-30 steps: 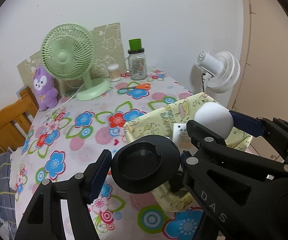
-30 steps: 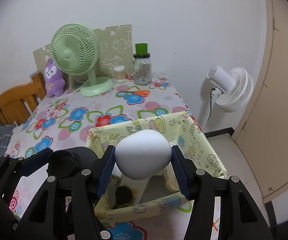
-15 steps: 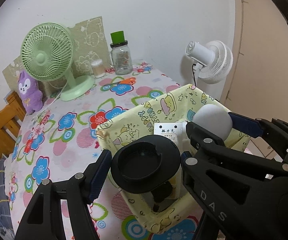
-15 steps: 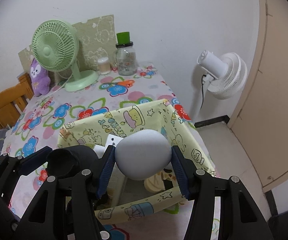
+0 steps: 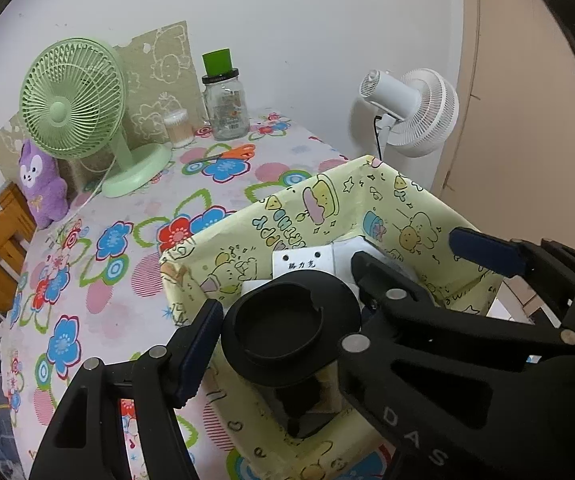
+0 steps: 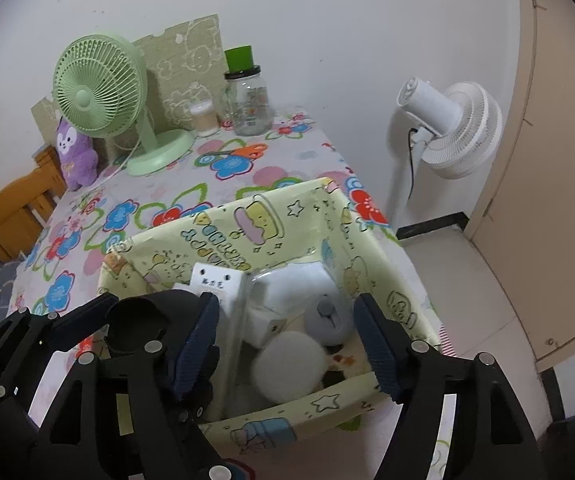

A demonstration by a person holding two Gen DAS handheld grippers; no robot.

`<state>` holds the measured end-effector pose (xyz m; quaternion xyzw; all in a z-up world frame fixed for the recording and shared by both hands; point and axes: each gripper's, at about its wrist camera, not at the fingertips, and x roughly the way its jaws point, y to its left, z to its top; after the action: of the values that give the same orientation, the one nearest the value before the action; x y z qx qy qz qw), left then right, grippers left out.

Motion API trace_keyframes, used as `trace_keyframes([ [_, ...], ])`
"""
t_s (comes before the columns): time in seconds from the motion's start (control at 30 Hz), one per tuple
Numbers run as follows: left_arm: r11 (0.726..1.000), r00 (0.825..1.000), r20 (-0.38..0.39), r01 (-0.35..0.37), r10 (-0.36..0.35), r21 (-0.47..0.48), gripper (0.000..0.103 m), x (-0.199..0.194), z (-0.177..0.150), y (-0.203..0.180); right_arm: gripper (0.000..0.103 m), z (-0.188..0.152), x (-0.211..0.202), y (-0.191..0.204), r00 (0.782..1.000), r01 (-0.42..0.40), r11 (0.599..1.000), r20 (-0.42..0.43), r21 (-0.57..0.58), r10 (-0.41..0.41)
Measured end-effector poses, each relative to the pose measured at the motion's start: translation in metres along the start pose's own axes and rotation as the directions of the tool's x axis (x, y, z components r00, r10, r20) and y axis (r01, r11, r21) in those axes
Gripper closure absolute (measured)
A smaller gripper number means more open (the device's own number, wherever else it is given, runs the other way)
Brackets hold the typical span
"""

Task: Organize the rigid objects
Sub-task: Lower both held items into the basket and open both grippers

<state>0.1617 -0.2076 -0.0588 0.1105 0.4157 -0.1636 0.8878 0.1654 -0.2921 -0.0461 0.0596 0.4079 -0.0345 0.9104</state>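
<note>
While both my grippers are hanging over the yellow box, this is how things are standing

Left gripper (image 5: 287, 332): I am clamping a black round cup holder (image 5: 291, 328) between my two pads, its open side facing up toward the camera, and holding it above the near left corner of the box

Right gripper (image 6: 285, 346): my jaws have just been opening and are standing apart now, with no pad touching anything

White ball (image 6: 289, 364): it is lying free inside the box, below the gap between my right fingers, near the front wall

Yellow box (image 6: 223, 224): a soft cartoon-printed fabric bin, sitting on the near right part of the table, open at the top

Other things in the box: a grey round gadget (image 6: 327, 320) is resting just behind the ball, a white wrapped block (image 6: 291, 284) is lying behind that, and a white plug adapter (image 6: 215, 284) is standing at the left side

Table (image 5: 87, 280): its flower-patterned cloth is carrying a green fan (image 5: 75, 100), a purple plush toy (image 5: 43, 184), a glass jar (image 5: 227, 104) with a green cap, a small tub of cotton swabs (image 5: 177, 128) and orange scissors (image 5: 235, 153), all well behind the box

Floor: a white fan (image 6: 451, 128) is standing to the right of the table
</note>
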Motion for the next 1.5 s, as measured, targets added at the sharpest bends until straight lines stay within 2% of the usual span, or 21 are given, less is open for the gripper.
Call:
trace_keyframes([
  [0.3, 0.999, 0.999, -0.031, 0.041, -0.041, 0.012, 0.03, 0.018, 0.006, -0.009, 0.03, 0.004, -0.003, -0.014, 0.99, 0.125, 0.992, 0.066, -0.027, -0.123],
  [0.5, 0.998, 0.997, -0.053, 0.056, -0.055, 0.018, 0.03, 0.029, 0.007, -0.016, 0.028, 0.003, 0.004, -0.028, 0.988, 0.147, 0.989, 0.048, -0.002, -0.147],
  [0.67, 0.998, 0.996, -0.063, 0.061, -0.061, 0.001, 0.027, 0.032, 0.006, -0.015, 0.028, 0.002, 0.009, -0.033, 0.989, 0.145, 0.989, 0.028, 0.012, -0.145],
  [0.97, 0.998, 0.997, -0.043, 0.058, -0.057, 0.01, 0.006, 0.021, 0.004, -0.014, 0.028, -0.001, 0.005, -0.029, 0.991, 0.125, 0.992, 0.034, 0.034, -0.126],
  [1.2, 0.999, 0.999, -0.006, 0.033, -0.033, 0.034, 0.003, 0.003, -0.002, -0.012, 0.027, -0.007, -0.006, -0.021, 0.989, 0.135, 0.99, 0.06, 0.03, -0.137],
  [1.5, 1.0, 0.999, 0.042, 0.001, -0.002, 0.017, 0.001, -0.024, -0.013, 0.0, 0.025, -0.015, -0.03, -0.002, 0.989, 0.102, 0.995, 0.103, 0.017, -0.103],
])
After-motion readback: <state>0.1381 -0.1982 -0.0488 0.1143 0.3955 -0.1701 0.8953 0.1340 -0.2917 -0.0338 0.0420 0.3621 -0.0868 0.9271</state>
